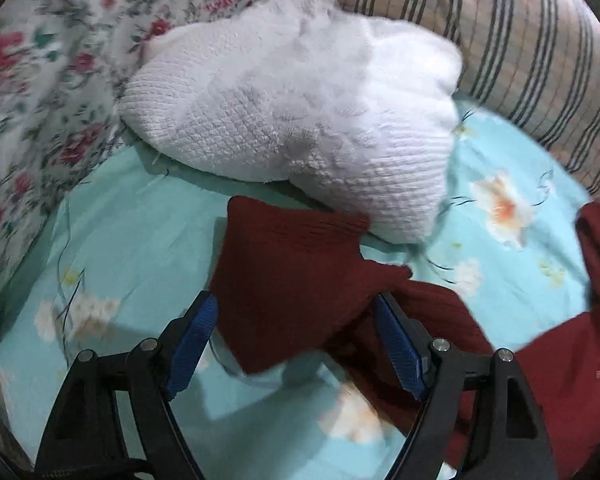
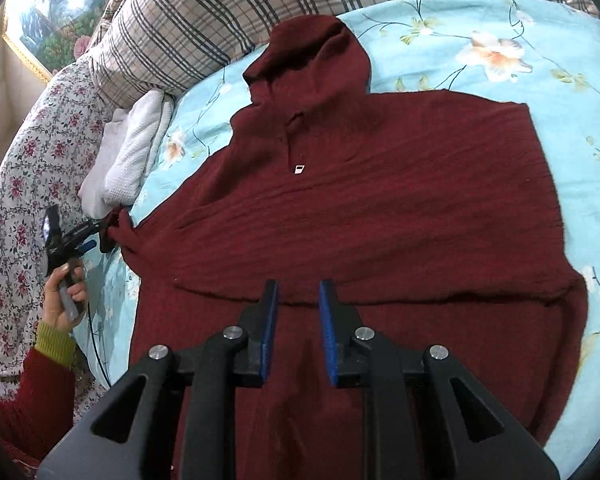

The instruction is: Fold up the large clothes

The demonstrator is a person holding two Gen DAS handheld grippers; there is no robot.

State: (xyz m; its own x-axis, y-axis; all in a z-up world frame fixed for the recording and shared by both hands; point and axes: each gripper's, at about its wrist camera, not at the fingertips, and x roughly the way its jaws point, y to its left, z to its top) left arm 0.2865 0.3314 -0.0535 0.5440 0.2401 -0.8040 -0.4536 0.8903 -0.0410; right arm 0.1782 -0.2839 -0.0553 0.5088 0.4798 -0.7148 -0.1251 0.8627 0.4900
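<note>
The left wrist camera is sitting low and close over the bed sheet (image 1: 132,240), looking along its fingers toward a white knit (image 1: 300,112) against the bedding. The right wrist camera is looking down from higher, taking in the whole maroon hoodie (image 2: 380,208). Both views are sharing the hoodie's sleeve, the white knit and the plaid pillow (image 2: 204,12).

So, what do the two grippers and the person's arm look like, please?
Both grippers, the left gripper and the right gripper, have black frames with triangular cut-outs, round silver pivot pins, and textured blue pads on the fingers. A thin black cable hangs below the left hand. The arm wears a dark red sleeve with an olive-green ribbed cuff.
</note>
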